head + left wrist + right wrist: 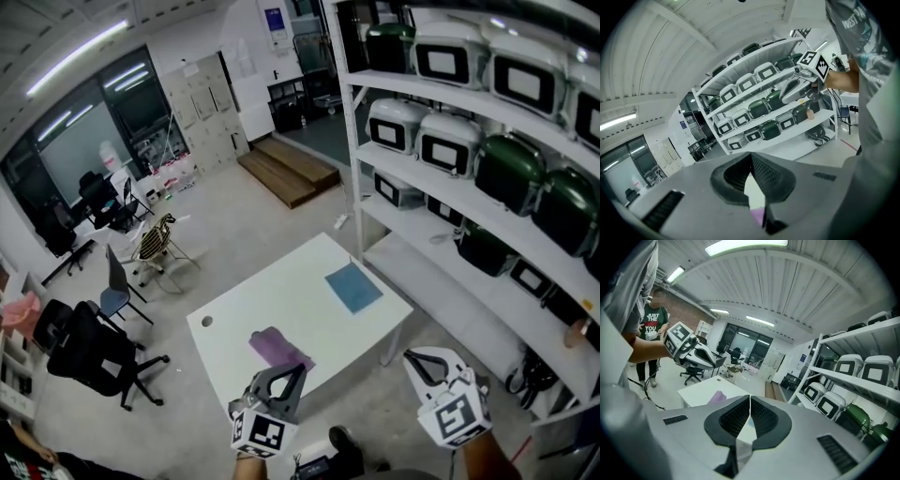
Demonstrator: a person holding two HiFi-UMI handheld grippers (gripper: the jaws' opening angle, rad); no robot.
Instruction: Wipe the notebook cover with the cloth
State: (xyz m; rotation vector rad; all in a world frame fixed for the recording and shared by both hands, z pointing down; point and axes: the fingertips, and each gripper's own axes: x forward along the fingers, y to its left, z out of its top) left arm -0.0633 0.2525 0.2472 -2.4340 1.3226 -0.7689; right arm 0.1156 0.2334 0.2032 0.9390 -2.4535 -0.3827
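The left tool (296, 373) and right tool (413, 362) are both shut and empty, short of the counter (281, 298). The cloth (278, 349) lies near-left and the notebook (353, 287) far-right. Closed jaws could shove the cloth off the near edge — and an unpinned notebook may slide.
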